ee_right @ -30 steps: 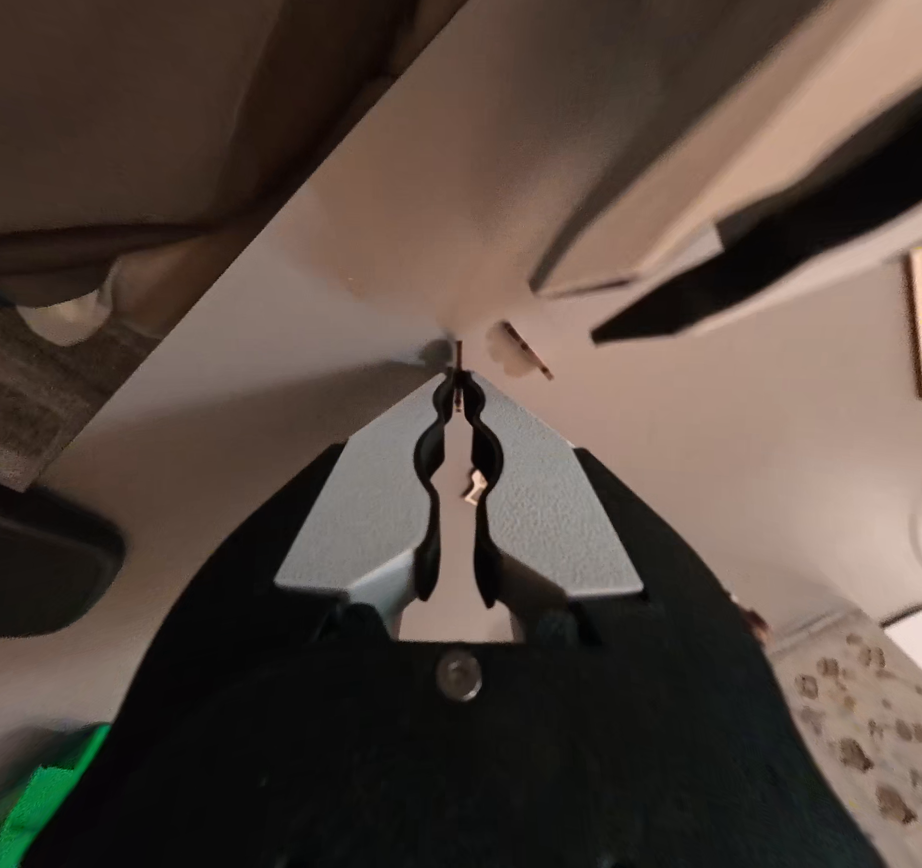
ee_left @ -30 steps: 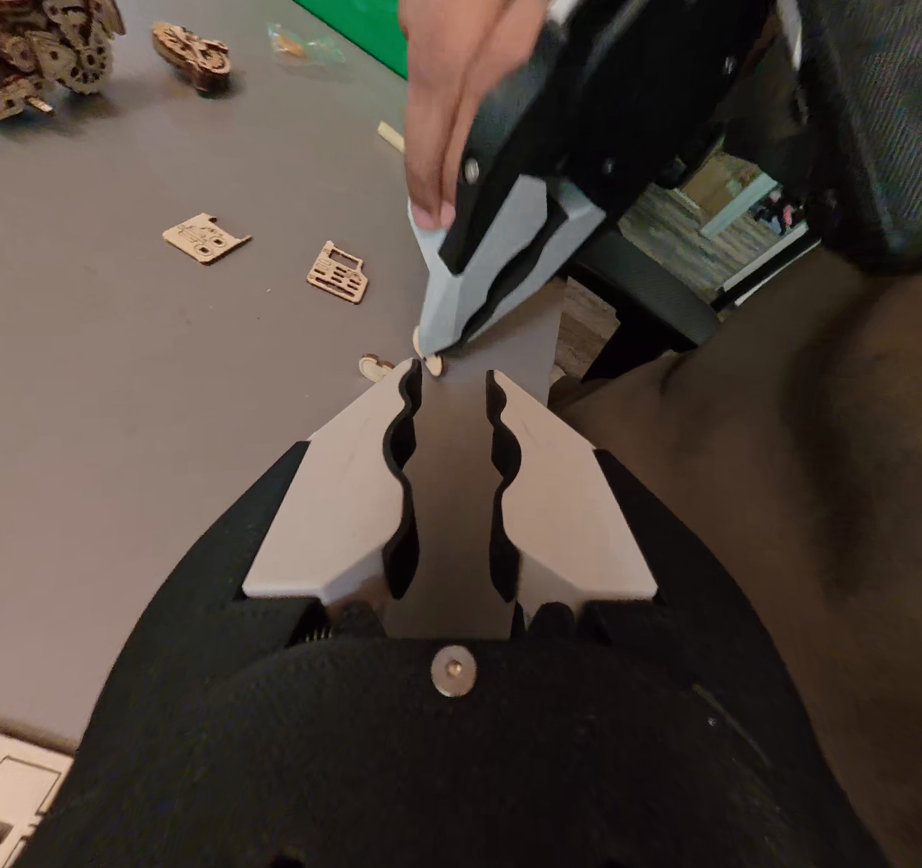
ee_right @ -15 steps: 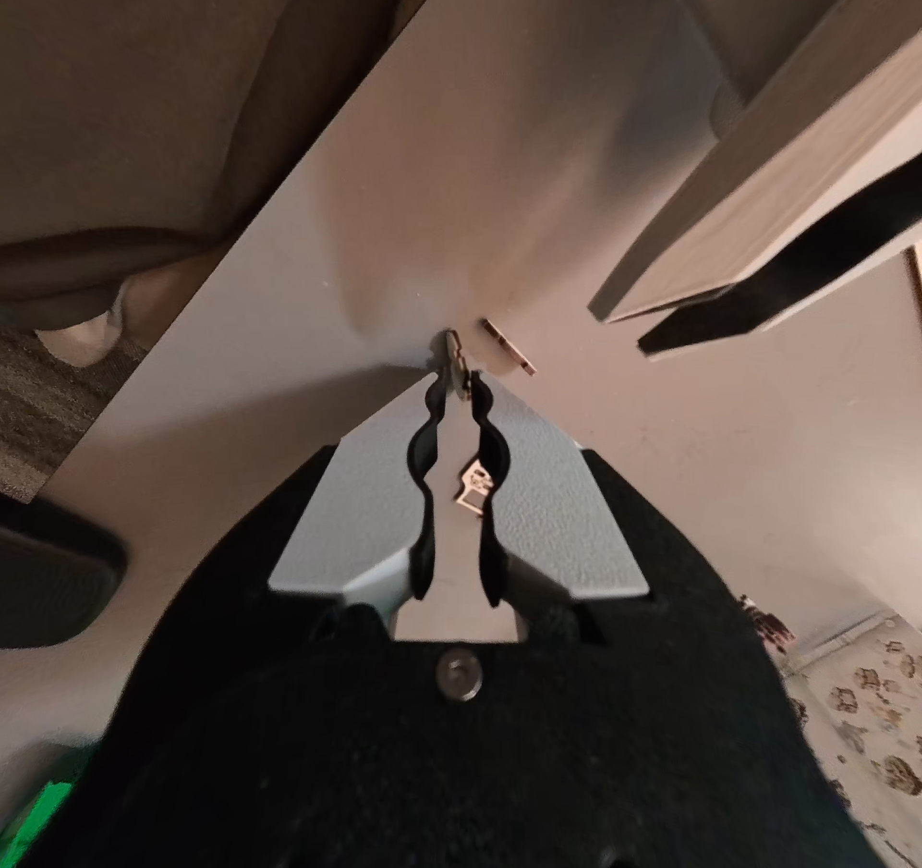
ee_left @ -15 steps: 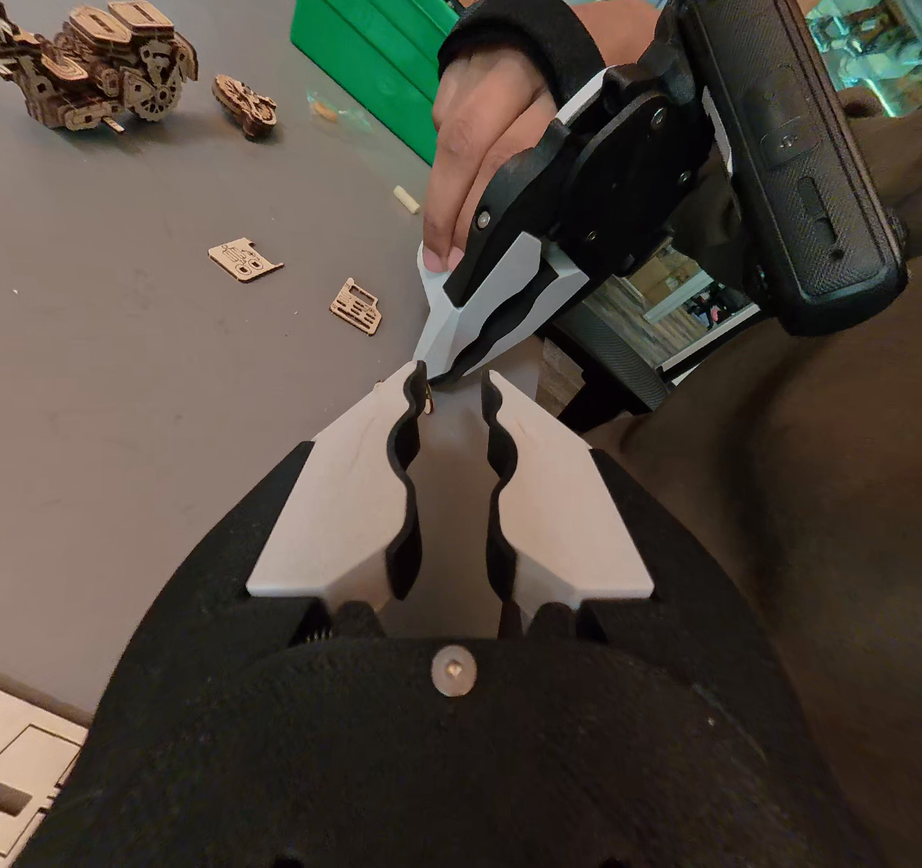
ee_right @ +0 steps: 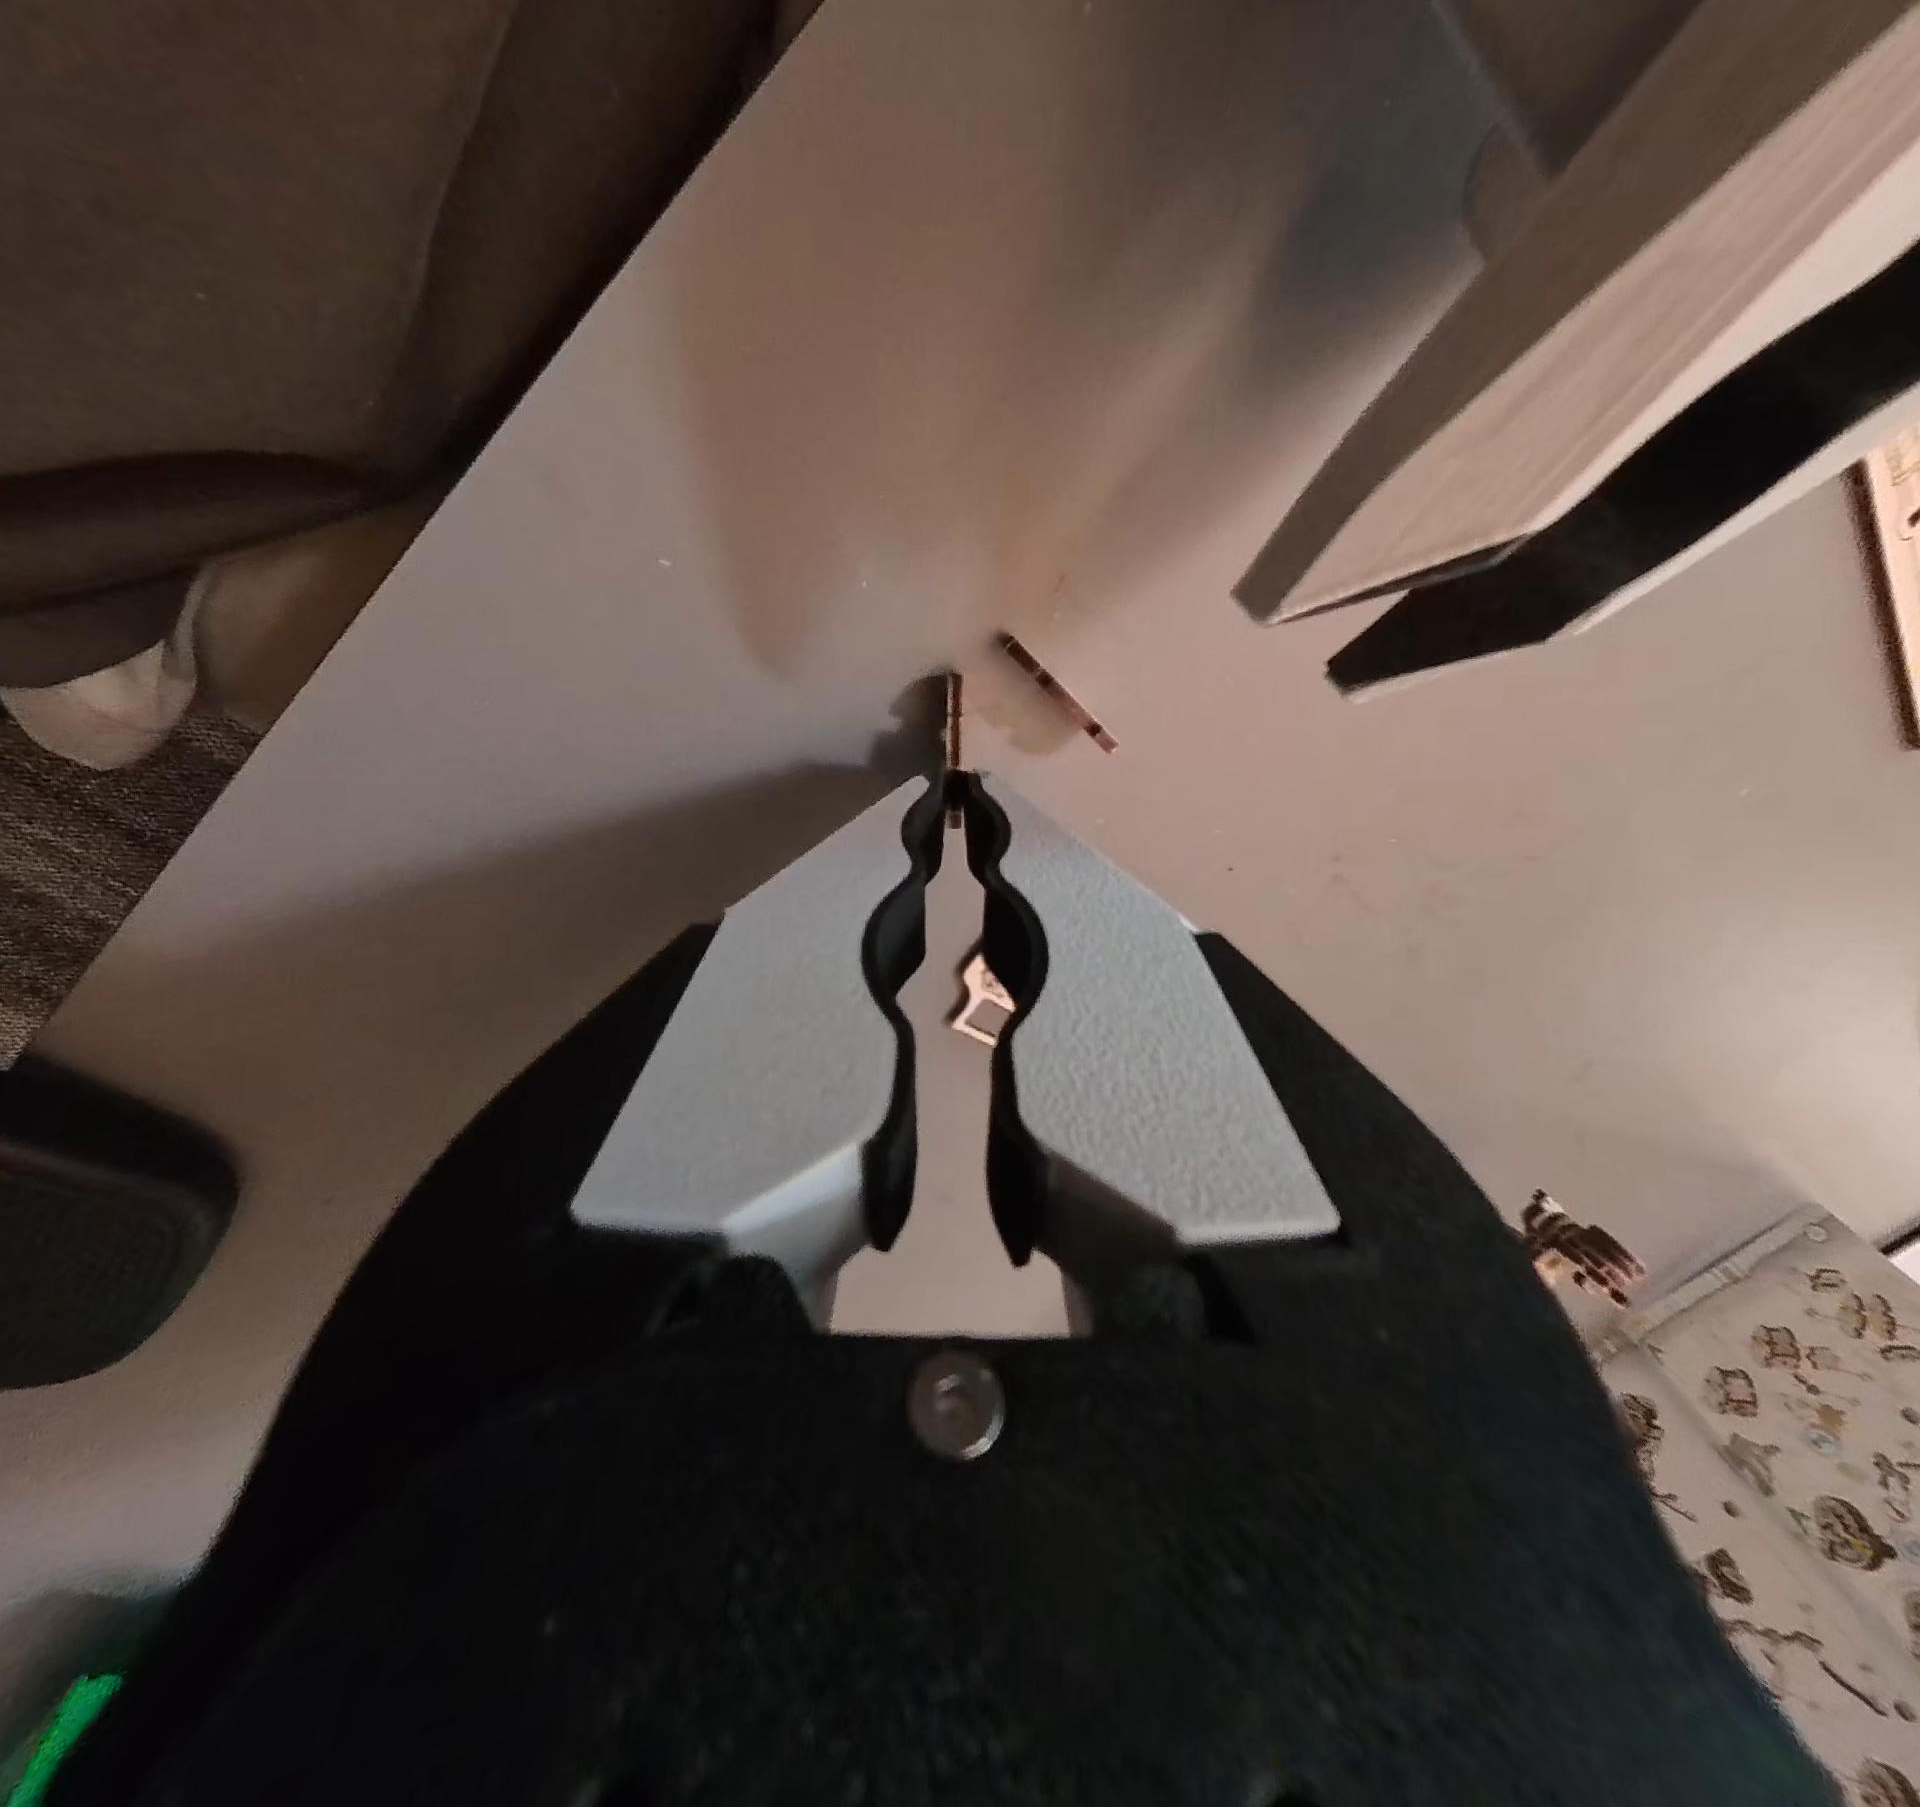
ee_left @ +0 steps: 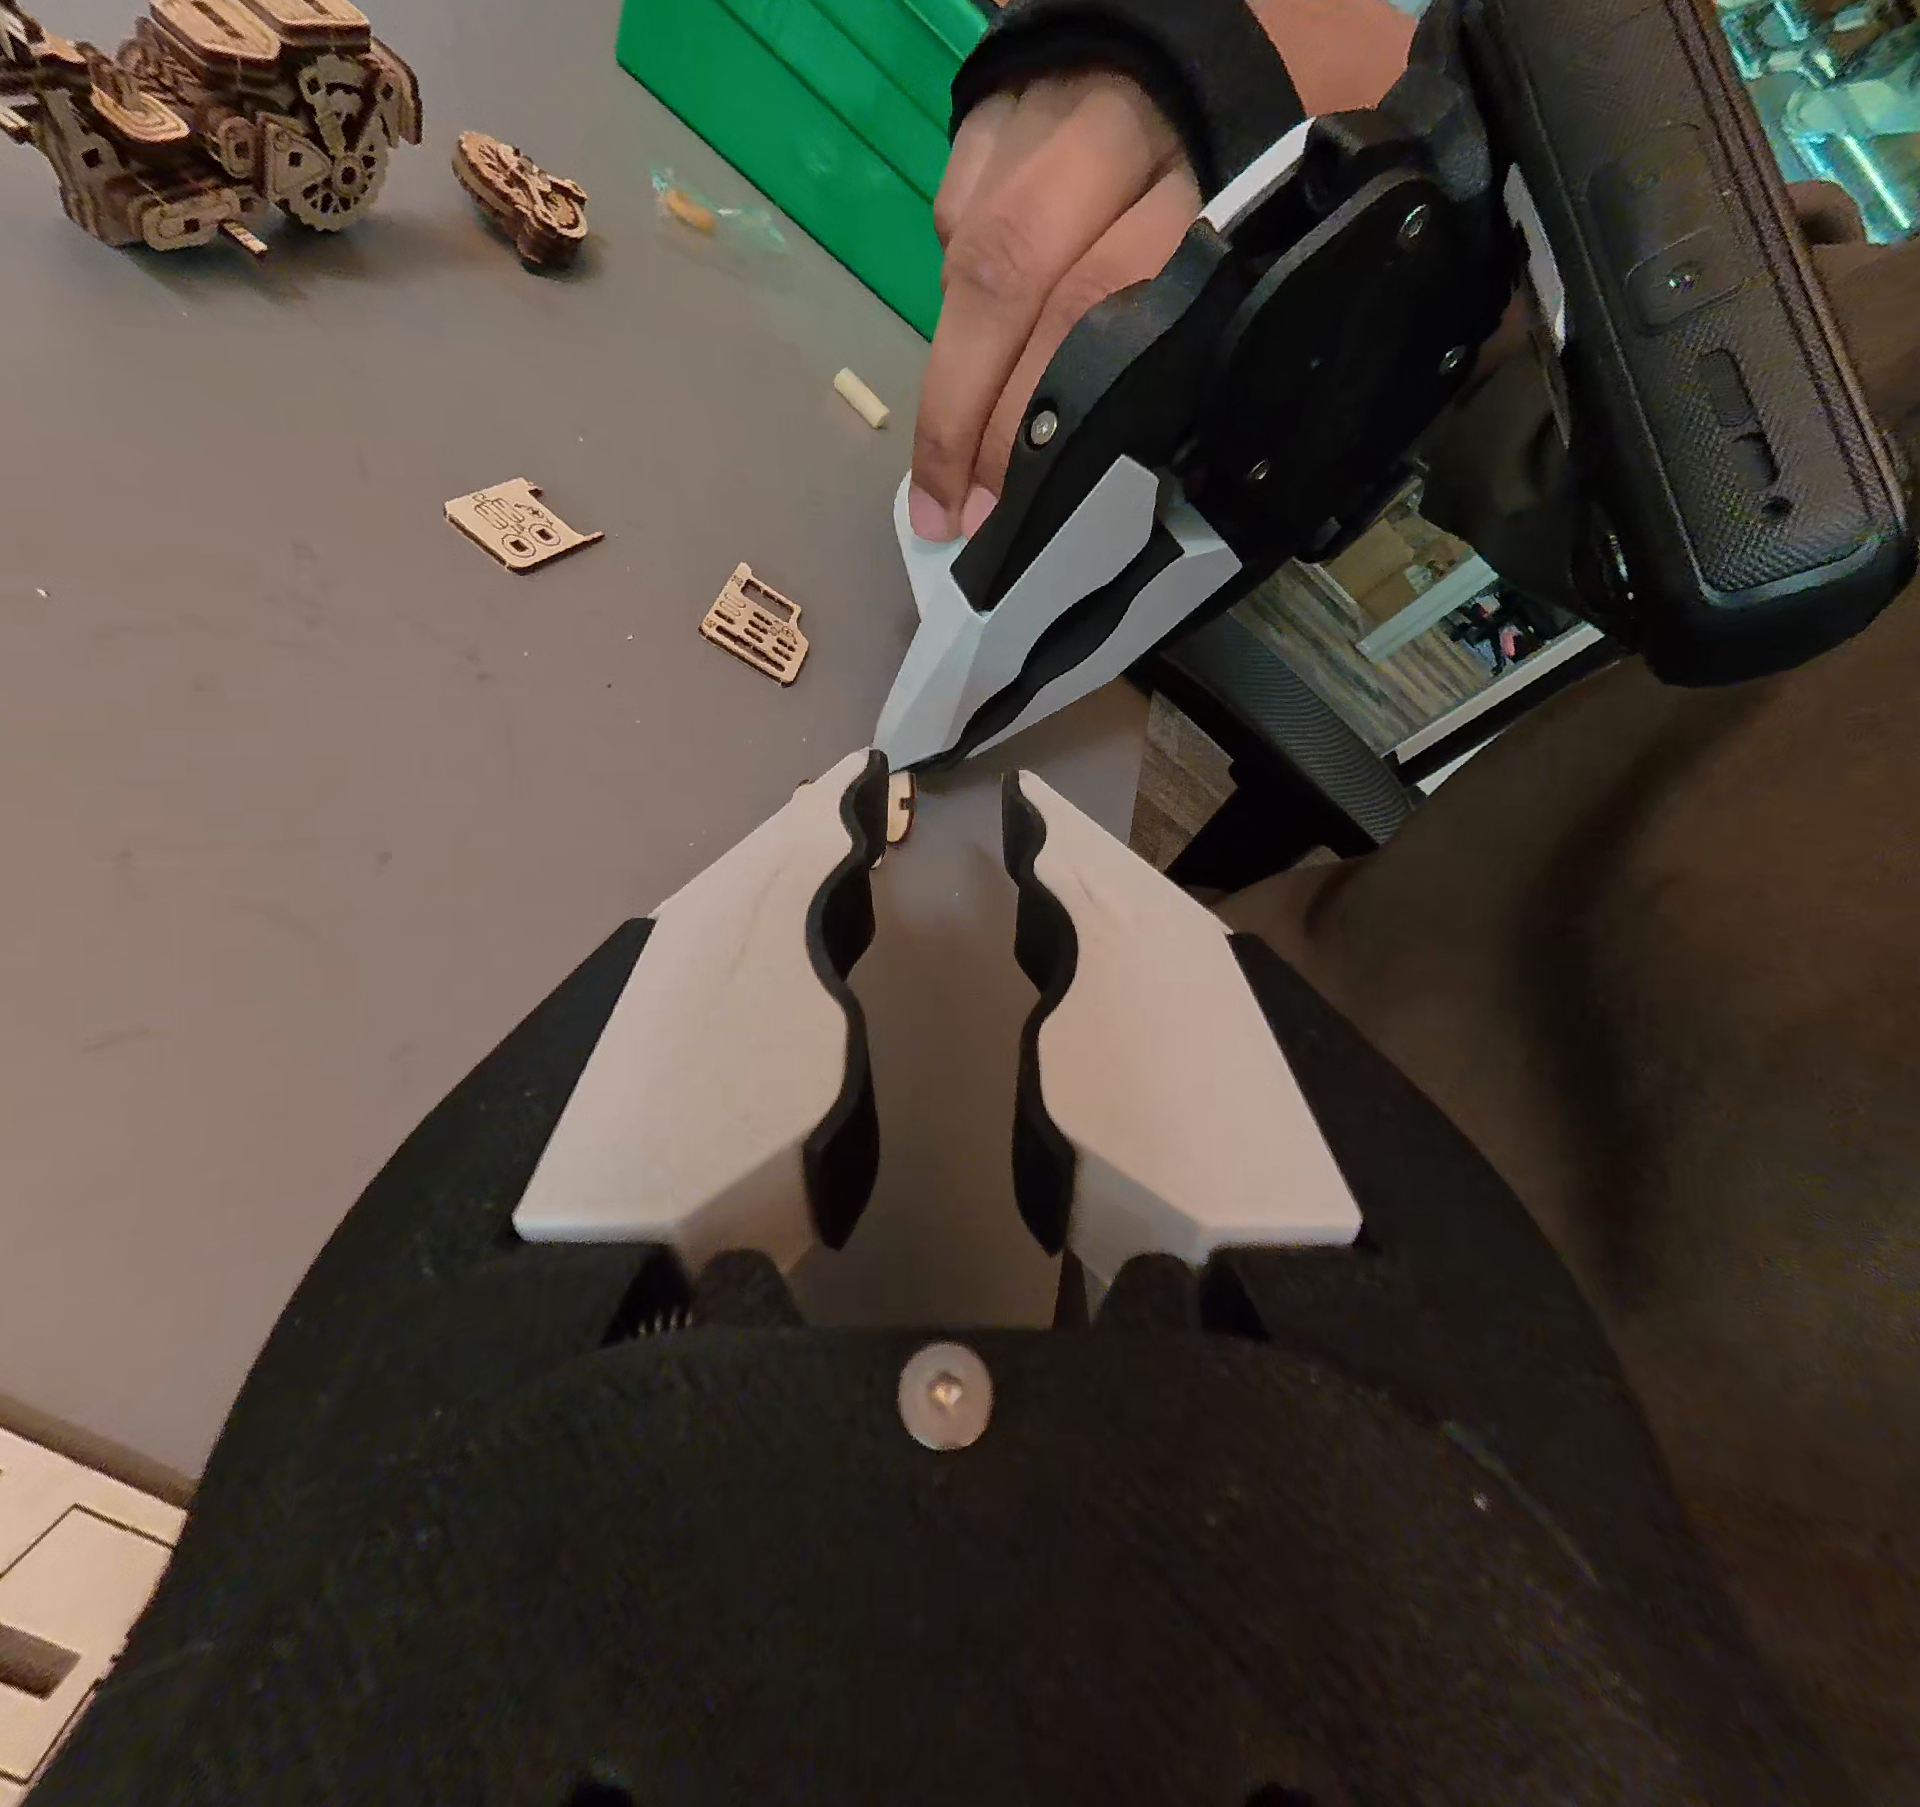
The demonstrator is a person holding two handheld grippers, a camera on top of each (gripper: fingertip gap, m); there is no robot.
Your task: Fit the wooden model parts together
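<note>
While the two grippers meet at the desk's near edge, the scene reads, big to small:
Desk (ee_left: 312, 874): grey, carrying everything.
Green bin (ee_left: 790, 84): far side of desk.
Built wooden model (ee_left: 208, 105): beside the bin, likely set aside as done.
Left gripper (ee_left: 940, 801): fingers spread, empty, seemingly ready to receive.
Right gripper (ee_right: 956, 791): fingers pinching a thin wooden piece (ee_right: 954, 718) edge-on, apparently for slotting.
Second piece (ee_right: 1049, 697): on desk, just beside it.
Flat cut parts (ee_left: 520, 526): mid-desk, waiting.
Writing: none legible.
</note>
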